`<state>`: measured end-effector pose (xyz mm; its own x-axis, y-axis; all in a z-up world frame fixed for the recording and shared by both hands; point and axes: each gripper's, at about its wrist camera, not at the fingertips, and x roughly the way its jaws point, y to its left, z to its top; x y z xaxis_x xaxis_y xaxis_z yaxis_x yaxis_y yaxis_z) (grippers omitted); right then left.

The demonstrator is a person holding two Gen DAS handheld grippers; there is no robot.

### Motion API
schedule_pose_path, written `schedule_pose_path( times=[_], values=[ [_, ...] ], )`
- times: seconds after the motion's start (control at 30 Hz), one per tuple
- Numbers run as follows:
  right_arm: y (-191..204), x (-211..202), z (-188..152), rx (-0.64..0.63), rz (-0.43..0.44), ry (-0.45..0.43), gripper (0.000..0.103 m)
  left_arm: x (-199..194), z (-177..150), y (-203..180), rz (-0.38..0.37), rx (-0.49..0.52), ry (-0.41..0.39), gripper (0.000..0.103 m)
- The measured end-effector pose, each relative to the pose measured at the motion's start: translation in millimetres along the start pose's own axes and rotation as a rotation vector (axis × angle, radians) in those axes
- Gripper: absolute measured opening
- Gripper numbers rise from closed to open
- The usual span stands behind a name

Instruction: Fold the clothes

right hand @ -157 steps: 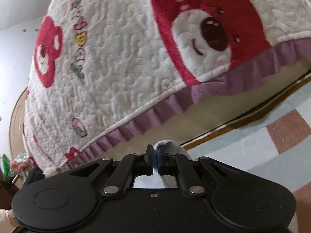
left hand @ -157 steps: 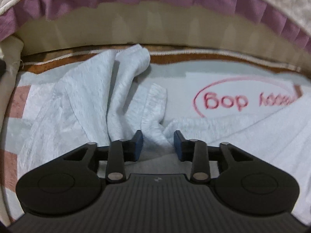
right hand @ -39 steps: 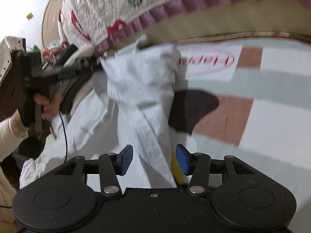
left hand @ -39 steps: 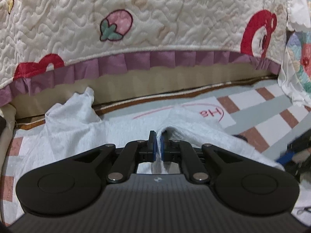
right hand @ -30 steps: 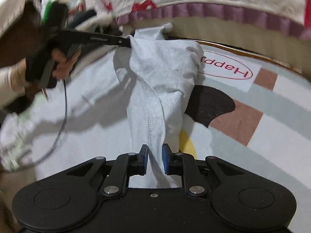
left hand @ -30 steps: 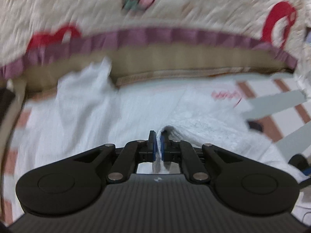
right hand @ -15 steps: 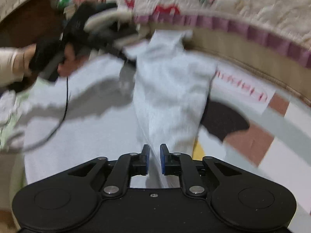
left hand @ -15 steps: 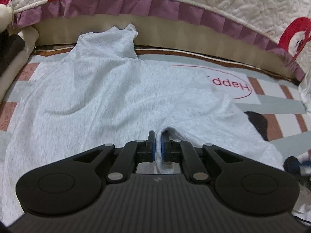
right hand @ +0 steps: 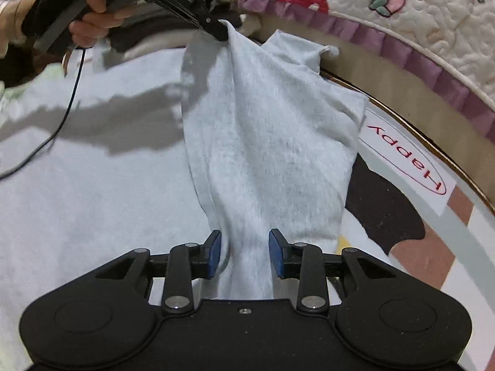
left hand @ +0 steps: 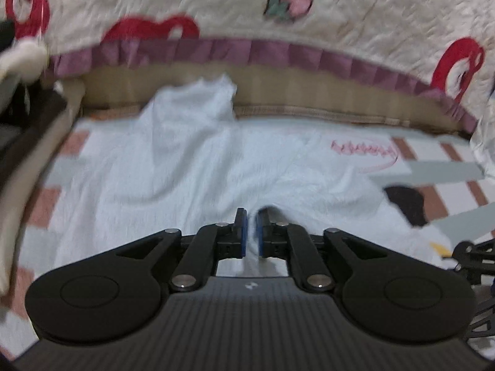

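Near the bottom middle of the left wrist view, the left gripper has its jaws clenched on a raised pinch of the pale grey garment, the blue pads almost meeting with only a thin ridge of cloth between them. From the right wrist view, the same gripper shows at the far left, held in a bare hand with a thin black cable trailing from it, lifting a corner so that a long fold of the garment hangs stretched toward the near side. That fold runs down between the jaws of the right gripper, which stand released and well apart, the cloth passing between the pads; whether it touches them cannot be told. The fabric looks soft and fuzzy, a heathered knit, and the rest of it lies spread and rumpled on a mat of pink, grey and white checks with a dark patch and a white label lettered "Happy" in red. Along the far side hangs a cream quilted bed cover with strawberries, red shapes and a pleated purple frill, above a tan band. Motion blur softens the left view.
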<state>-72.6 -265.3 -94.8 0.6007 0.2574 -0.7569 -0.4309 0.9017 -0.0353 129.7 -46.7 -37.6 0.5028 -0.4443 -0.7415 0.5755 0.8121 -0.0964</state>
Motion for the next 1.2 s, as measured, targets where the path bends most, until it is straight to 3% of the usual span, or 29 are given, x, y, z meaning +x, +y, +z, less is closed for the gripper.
schedule_pose_path(
  times=[0.2, 0.27, 0.47, 0.6, 0.63, 0.7, 0.73, 0.8, 0.93, 1.03, 1.2],
  values=[
    [0, 2, -1, -0.010, 0.016, 0.018, 0.042, 11, -24, 18, 0.025, -0.010, 0.121, 0.012],
    [0, 2, -1, -0.005, 0.018, 0.020, 0.042, 13, -33, 24, 0.027, -0.004, 0.150, 0.028],
    [1, 3, -3, 0.033, 0.043, 0.013, 0.045, 26, -44, 26, 0.031, 0.032, 0.124, 0.044],
    [4, 5, -3, 0.026, 0.044, 0.012, 0.047, 38, -43, 0, 0.115, 0.251, 0.093, 0.048],
    [5, 4, -4, 0.025, 0.042, 0.011, 0.047, 41, -43, -7, 0.143, 0.315, 0.086, 0.046],
    [4, 3, -3, 0.032, 0.040, 0.007, 0.047, 43, -46, -22, 0.193, 0.448, 0.069, 0.029],
    [4, 2, -3, 0.034, 0.037, 0.004, 0.047, 42, -48, -28, 0.212, 0.506, 0.058, 0.007],
    [3, 0, -3, 0.041, 0.032, -0.007, 0.047, 33, -45, -30, 0.210, 0.498, 0.028, 0.005],
    [-1, -18, 11, 0.133, 0.002, -0.119, 0.051, -3, -21, -35, 0.191, 0.423, -0.045, 0.003],
    [2, -10, 42, 0.271, -0.167, -0.192, 0.055, -30, 5, -53, 0.157, 0.435, -0.125, 0.003],
    [31, -17, 95, 0.182, -0.169, -0.324, 0.057, -51, 48, -93, 0.063, 0.427, -0.203, 0.003]
  ],
)
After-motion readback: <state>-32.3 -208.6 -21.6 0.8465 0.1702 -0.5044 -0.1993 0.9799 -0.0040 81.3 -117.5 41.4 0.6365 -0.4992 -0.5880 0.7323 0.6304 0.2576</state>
